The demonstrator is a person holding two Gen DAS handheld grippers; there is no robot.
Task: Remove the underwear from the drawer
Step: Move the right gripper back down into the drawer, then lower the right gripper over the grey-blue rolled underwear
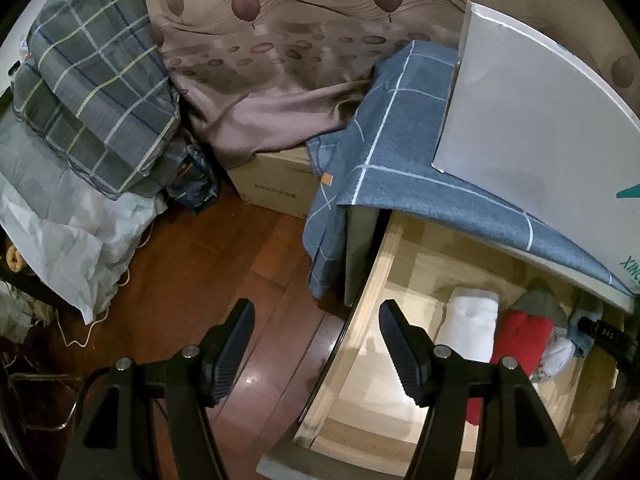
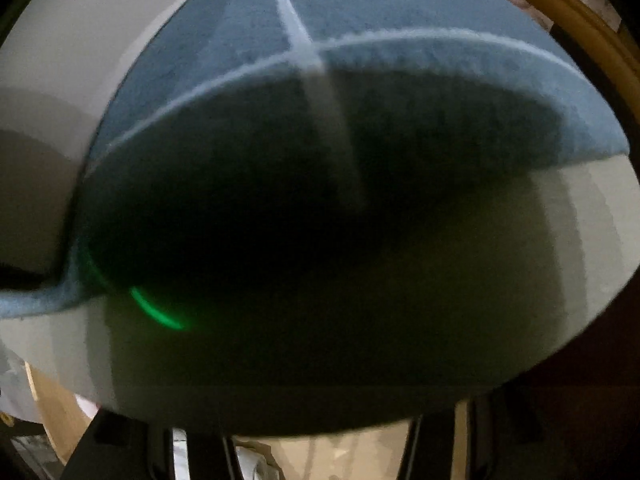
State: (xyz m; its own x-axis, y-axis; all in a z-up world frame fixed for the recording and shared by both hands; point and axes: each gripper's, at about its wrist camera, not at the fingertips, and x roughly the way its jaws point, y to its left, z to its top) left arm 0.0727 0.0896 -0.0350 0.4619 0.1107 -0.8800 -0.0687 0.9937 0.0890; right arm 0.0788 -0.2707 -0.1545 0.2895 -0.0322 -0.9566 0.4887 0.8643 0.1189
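The pale wooden drawer (image 1: 382, 264) stands pulled out at the lower right of the left wrist view. Inside lie a white folded garment (image 1: 472, 328), a red one (image 1: 520, 344) with grey cloth (image 1: 538, 300) behind it, and a light patterned piece (image 1: 560, 354). My left gripper (image 1: 316, 308) hangs open and empty above the drawer's left wall. My right gripper (image 1: 612, 338) reaches into the drawer's right end by the patterned piece; its tips are hidden. The right wrist view is blurred and filled by the blue cloth (image 2: 400, 20) and the cabinet front (image 2: 580, 240), with only the finger (image 2: 192, 456) bases showing.
A blue checked cloth (image 1: 420, 160) drapes over the cabinet top, with a white box (image 1: 540, 128) standing on it. A cardboard box (image 1: 276, 184), plaid bedding (image 1: 92, 92) and a white bag (image 1: 68, 248) crowd the wooden floor (image 1: 224, 272) on the left.
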